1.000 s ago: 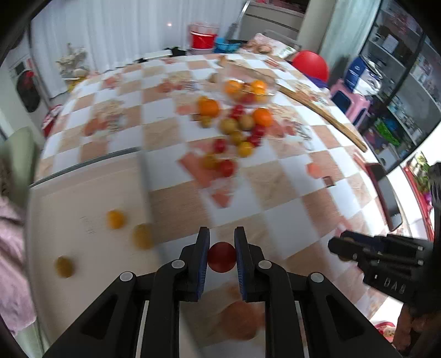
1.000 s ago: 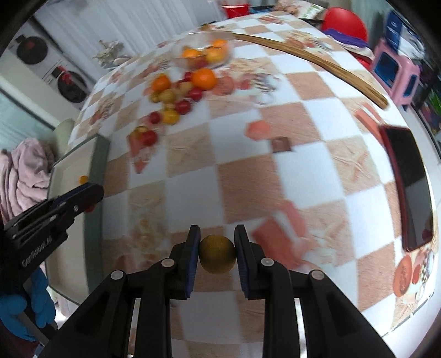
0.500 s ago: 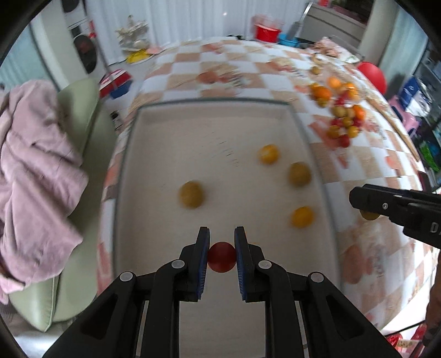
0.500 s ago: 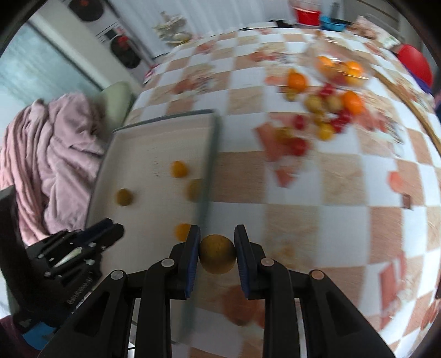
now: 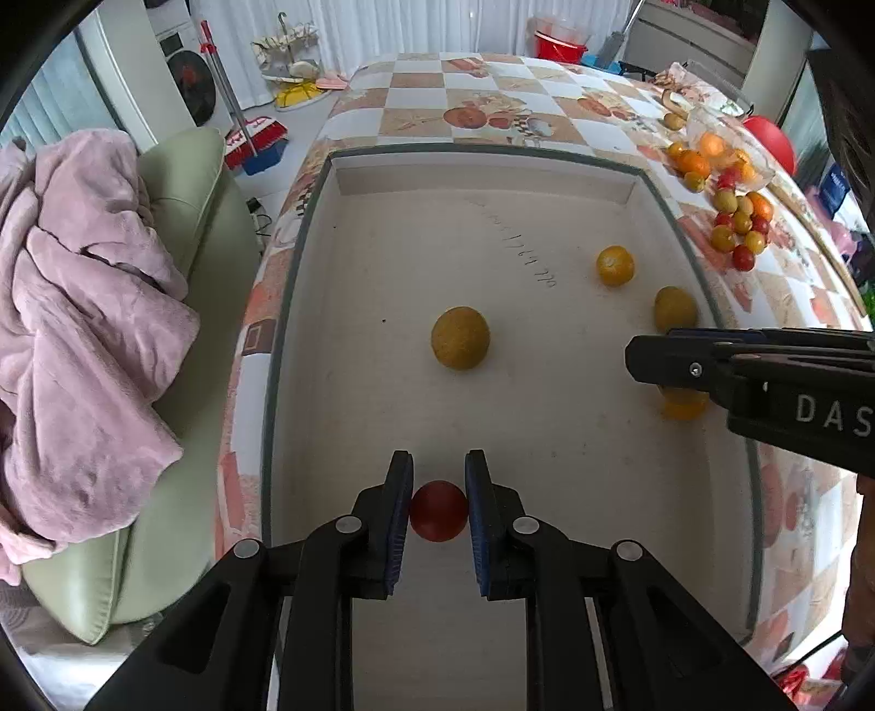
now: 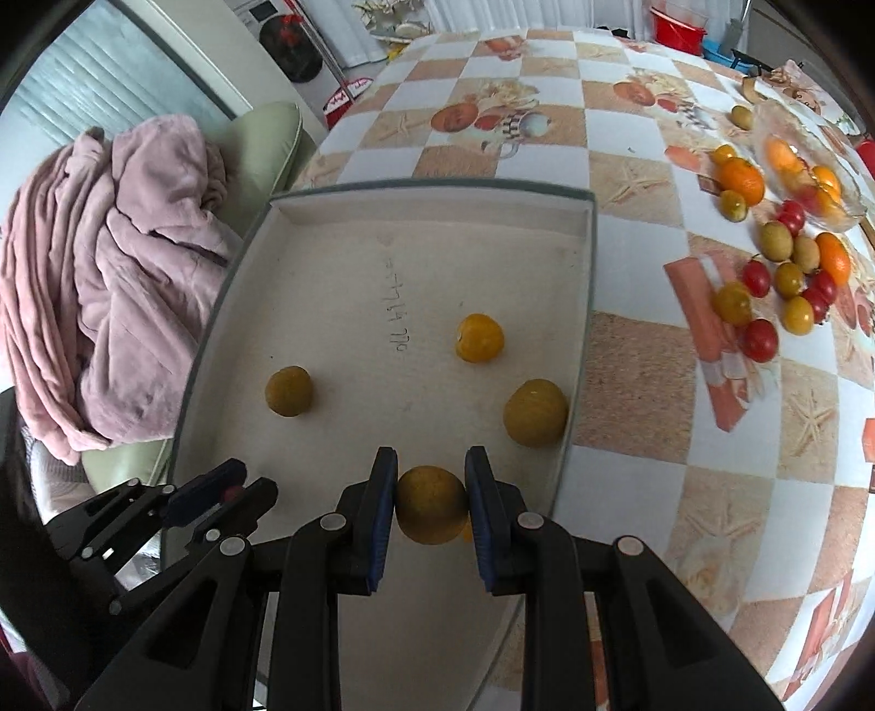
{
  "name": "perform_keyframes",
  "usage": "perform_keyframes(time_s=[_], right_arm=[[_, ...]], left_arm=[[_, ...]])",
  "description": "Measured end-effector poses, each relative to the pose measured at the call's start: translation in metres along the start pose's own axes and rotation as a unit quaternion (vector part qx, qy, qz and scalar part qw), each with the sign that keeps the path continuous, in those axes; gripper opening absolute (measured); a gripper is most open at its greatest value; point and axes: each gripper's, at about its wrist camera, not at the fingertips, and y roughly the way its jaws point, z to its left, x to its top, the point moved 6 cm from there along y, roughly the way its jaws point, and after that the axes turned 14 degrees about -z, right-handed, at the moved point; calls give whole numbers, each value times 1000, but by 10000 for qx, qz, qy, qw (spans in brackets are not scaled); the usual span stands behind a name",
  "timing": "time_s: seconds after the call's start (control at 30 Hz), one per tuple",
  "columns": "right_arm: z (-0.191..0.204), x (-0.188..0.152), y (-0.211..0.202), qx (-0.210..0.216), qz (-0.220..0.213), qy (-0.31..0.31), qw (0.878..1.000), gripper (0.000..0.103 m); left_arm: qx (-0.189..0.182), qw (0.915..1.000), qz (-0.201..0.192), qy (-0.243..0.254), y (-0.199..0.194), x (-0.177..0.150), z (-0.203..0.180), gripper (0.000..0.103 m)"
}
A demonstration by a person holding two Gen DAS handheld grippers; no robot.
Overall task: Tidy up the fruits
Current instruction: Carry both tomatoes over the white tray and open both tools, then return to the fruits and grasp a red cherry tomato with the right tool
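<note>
1. L gripper (image 5: 437, 511) is clamping a red cherry tomato (image 5: 438, 517), hanging over the white tray (image 5: 574, 180) at 6 o'clock.
2. R gripper (image 6: 430, 506) is pinching a yellow-green fruit (image 6: 431, 511) over the tray's near-right part.
3. Step in hand, prob: dropping both; next needs jaws opening low, clear of the loose tray fruit (image 5: 460, 337).
4. The fruit pile (image 6: 782, 279) is waiting at 2 o'clock.

A pink blanket (image 5: 82, 306) lies heaped over a pale green cushioned chair (image 5: 180, 180) beside the checkered tablecloth (image 6: 629, 394), with a red bucket (image 5: 560, 44) and a broom (image 5: 257, 137) on the floor beyond.
</note>
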Motion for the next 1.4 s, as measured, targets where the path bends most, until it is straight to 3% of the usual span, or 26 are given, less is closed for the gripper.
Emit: perform_keyframes(time_s=[0.07, 0.13, 0.17, 0.2, 0.3, 0.47, 0.57, 0.7, 0.9, 1.13, 1.4], right_arm=[[1, -2, 3, -17, 41, -9, 10000, 28], [2, -3, 6, 1, 105, 6, 9999, 28], [2, -4, 7, 6, 134, 21, 9999, 30], [2, -4, 8, 12, 143, 34, 9999, 38], [3, -2, 3, 83, 52, 126, 9999, 66], [1, 14, -20, 137, -269, 293, 9991, 79], [-14, 22, -40, -85, -489, 355, 9981, 79], [-66, 21, -63, -585, -666, 755, 9932, 79], [-149, 8, -74, -1084, -565, 1343, 9834, 79], [-211, 20, -80, -1145, -512, 1491, 9808, 79], [-259, 54, -66, -1036, -603, 1721, 9778, 77]], left_arm=[[7, 10000, 92, 21, 3, -3, 0, 22], [72, 9999, 79, 56, 2, -4, 1, 41], [78, 9999, 64, 60, 2, -4, 2, 65], [116, 9999, -4, 58, 0, -3, 4, 74], [82, 9999, -40, 141, -2, -2, 4, 74], [17, 9998, 6, 217, -3, 4, 4, 74], [-82, 9996, -124, 260, -10, 18, -1, 74], [-290, 9980, -322, 461, -17, 44, -24, 74], [-605, 9947, -507, 659, -16, 81, -81, 74], [-730, 9951, -402, 536, 3, 107, -154, 74], [-319, 9985, -395, 195, 54, 142, -188, 74]])
